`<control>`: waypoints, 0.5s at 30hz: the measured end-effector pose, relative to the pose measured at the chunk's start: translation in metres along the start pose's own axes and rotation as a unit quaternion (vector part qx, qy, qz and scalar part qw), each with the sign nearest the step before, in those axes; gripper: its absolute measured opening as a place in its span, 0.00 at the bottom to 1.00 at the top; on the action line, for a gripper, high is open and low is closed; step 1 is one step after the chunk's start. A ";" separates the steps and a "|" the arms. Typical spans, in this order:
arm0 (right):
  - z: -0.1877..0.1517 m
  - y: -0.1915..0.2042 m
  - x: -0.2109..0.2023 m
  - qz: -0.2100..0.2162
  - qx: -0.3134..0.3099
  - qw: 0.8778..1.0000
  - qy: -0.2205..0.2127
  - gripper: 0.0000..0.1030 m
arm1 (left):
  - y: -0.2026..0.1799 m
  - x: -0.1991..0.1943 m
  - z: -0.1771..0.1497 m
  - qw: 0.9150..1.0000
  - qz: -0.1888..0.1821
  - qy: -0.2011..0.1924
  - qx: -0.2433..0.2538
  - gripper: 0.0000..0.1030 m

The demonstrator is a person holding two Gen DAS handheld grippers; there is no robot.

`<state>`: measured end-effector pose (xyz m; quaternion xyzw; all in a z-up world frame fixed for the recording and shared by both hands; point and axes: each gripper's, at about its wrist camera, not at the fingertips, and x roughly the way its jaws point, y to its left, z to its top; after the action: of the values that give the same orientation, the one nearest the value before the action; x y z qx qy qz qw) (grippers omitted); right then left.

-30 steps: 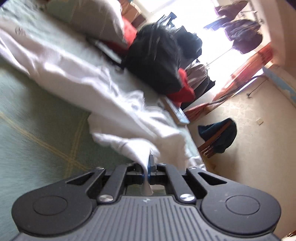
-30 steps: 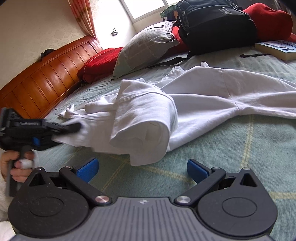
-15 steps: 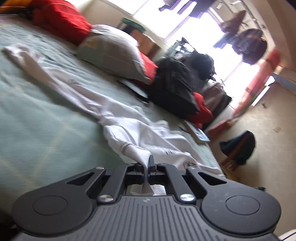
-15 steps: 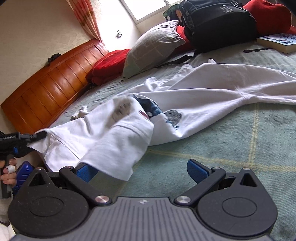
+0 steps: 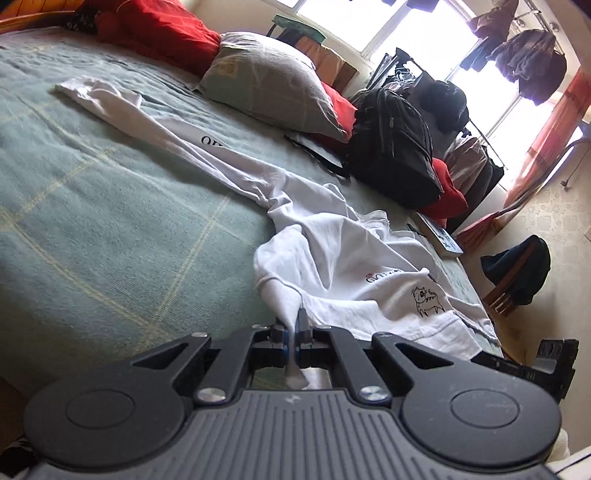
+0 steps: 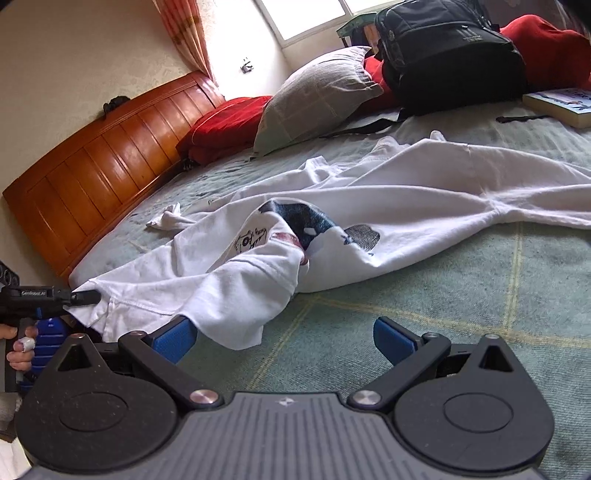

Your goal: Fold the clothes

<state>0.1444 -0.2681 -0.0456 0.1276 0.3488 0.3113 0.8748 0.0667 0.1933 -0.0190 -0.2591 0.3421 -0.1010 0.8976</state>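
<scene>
A white long-sleeved shirt (image 5: 332, 251) with small printed drawings lies rumpled across the green bedspread (image 5: 92, 206), one sleeve stretched toward the far left. My left gripper (image 5: 293, 332) is shut on a pinch of the shirt's hem at the near edge of the bed. In the right wrist view the same shirt (image 6: 406, 199) spreads across the bed, its near corner folded over. My left gripper (image 6: 86, 296) appears there at the far left, clamping the hem. My right gripper (image 6: 284, 332) stands open just above the bedspread, its left pad (image 6: 173, 338) close beside the shirt's folded corner.
A grey pillow (image 5: 269, 81), red cushions (image 5: 159, 33), a black backpack (image 5: 395, 144) and a book (image 6: 561, 105) line the far side of the bed. A wooden headboard (image 6: 99, 162) stands at the left. A chair with dark cloth (image 5: 517, 273) stands on the floor.
The left gripper pulled the hem toward the bed's near edge, unrolling the bundled shirt so it lies flatter with its prints showing. The right gripper stayed open and nearly still.
</scene>
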 end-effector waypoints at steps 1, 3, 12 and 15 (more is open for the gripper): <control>0.001 -0.001 -0.001 0.000 0.002 1.000 -0.003 1.00 | -0.001 -0.004 -0.001 1.000 0.000 0.000 0.002 0.01; 0.002 -0.003 -0.004 0.000 0.006 1.000 -0.008 1.00 | -0.001 -0.010 -0.005 1.000 0.010 0.004 0.010 0.01; 0.007 -0.008 -0.004 0.051 0.034 0.998 -0.008 1.00 | 0.013 -0.025 -0.009 0.996 0.087 0.013 0.007 0.05; 0.007 -0.011 -0.005 0.043 0.037 0.998 -0.005 1.00 | 0.001 -0.026 -0.005 0.995 0.092 0.011 0.034 0.08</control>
<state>0.1516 -0.2796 -0.0422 0.1762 0.3503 0.3345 0.8569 0.0439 0.2017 -0.0078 -0.1950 0.3706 -0.0320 0.9075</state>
